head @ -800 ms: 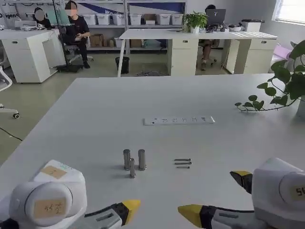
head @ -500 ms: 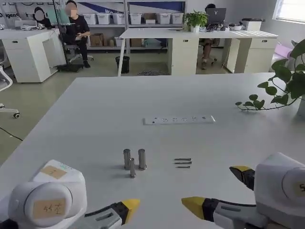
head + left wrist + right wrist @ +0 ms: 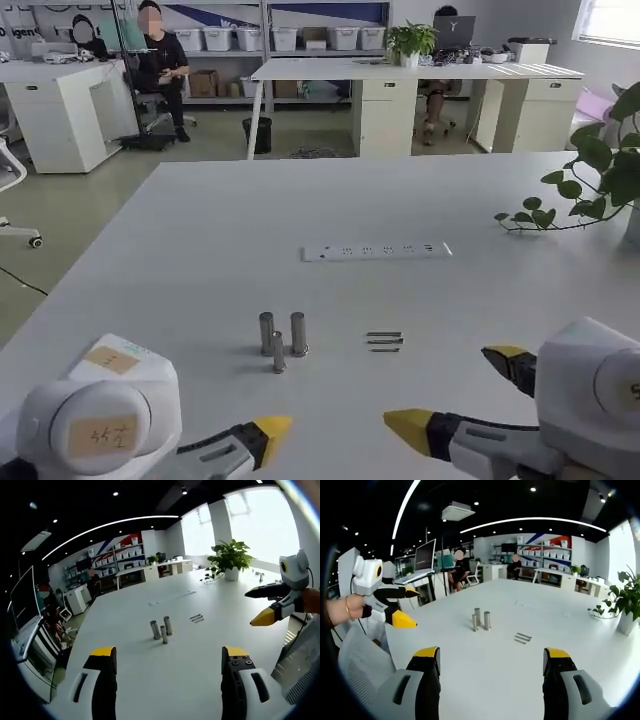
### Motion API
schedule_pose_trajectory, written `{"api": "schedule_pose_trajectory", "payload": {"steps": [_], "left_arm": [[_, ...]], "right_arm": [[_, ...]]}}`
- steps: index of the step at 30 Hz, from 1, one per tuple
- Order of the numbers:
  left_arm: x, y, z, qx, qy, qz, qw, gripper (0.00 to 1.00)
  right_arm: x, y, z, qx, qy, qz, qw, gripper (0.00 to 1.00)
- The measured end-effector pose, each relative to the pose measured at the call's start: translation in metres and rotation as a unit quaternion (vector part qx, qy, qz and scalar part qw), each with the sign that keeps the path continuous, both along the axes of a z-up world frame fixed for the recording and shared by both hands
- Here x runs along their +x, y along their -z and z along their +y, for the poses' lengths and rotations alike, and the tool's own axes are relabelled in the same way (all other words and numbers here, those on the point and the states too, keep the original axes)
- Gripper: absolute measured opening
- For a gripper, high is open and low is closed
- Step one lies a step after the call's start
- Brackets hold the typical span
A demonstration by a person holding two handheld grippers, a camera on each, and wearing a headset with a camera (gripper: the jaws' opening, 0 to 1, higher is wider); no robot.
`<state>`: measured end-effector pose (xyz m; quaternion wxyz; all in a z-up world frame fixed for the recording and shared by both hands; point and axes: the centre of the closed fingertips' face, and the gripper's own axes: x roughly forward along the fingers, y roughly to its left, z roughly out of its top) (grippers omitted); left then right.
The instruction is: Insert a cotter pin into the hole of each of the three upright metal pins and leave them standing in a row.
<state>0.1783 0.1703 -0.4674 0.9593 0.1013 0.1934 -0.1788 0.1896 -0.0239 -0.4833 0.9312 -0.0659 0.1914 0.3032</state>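
Now holds the left claw (image 3: pixel 167 652) and the right claw (image 3: pixel 490 654) spread wide and empty over the white bench (image 3: pixel 200 220).
Finds the three metal pins (image 3: pixel 280 340) upright in a tight cluster nearer than the power strip (image 3: pixel 375 252), by its left end, and three cotter pins (image 3: pixel 383 342) lying loose nearer than its middle.

I'm seeing smooth, dully shining metal pins (image 3: pixel 277 350) and metal cotter pins (image 3: pixel 383 342) lying on a matt table (image 3: pixel 200 250)

Head view above table (image 3: pixel 200 230) edge, facing forward, gripper views low, converging, all sharing metal pins (image 3: pixel 278 352)
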Motion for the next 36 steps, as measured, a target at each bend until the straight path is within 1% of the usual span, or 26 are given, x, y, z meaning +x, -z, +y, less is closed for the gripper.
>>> {"api": "schedule_pose_trajectory", "payload": {"steps": [4, 7, 9, 15, 22, 25, 36], "left_arm": [[-0.0001, -0.0009, 0.0007, -0.001, -0.001, -0.002, 1.0000, 0.86], [-0.0004, -0.0001, 0.0004, -0.001, -0.002, -0.002, 1.0000, 0.86], [-0.0005, 0.0011, 0.0004, -0.002, -0.003, 0.000, 1.0000, 0.85], [-0.0009, 0.0011, 0.0012, -0.004, -0.004, 0.000, 1.0000, 0.84], [-0.0016, 0.0011, 0.0018, -0.006, -0.005, 0.001, 1.0000, 0.84], [-0.0022, 0.0012, 0.0030, -0.005, -0.006, 0.001, 1.0000, 0.84], [-0.0030, 0.0012, 0.0063, -0.004, -0.009, 0.002, 0.9999, 0.83]], "right_arm": [[-0.0009, 0.0012, 0.0011, -0.008, -0.002, 0.000, 1.0000, 0.84], [-0.0010, 0.0032, -0.0006, -0.022, -0.005, 0.001, 0.9997, 0.85], [-0.0008, 0.0041, -0.0021, -0.026, -0.003, 0.002, 0.9997, 0.87], [0.0015, 0.0019, -0.0036, -0.021, 0.004, 0.000, 0.9998, 0.91], [0.0000, 0.0026, 0.0028, -0.021, -0.003, 0.004, 0.9998, 0.95], [0.0001, 0.0044, 0.0038, -0.023, -0.003, 0.007, 0.9997, 0.98], [-0.0003, 0.0025, 0.0062, -0.017, -0.006, 0.009, 0.9998, 0.98]]}}
